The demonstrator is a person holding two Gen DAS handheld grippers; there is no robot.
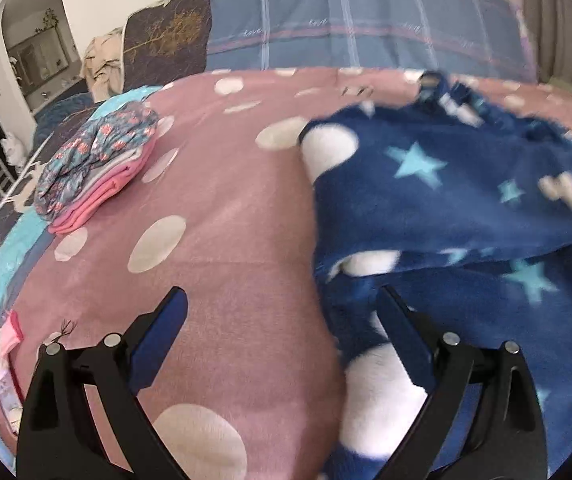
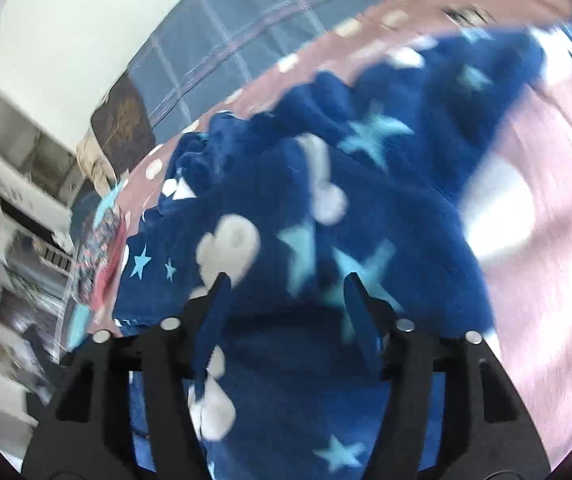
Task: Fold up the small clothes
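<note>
left of the fleece (image 1: 458, 200) the pink blanket (image 1: 221, 216) lies bare, open to pass. farther left of the fleece, a folded stack (image 1: 97, 168) blocks the blanket's edge.

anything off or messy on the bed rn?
Only the blue star fleece garment: it lies bunched and half folded over itself on the pink dotted blanket, not flat. The folded stack at the left edge looks tidy. Left tongs are open and empty.
</note>
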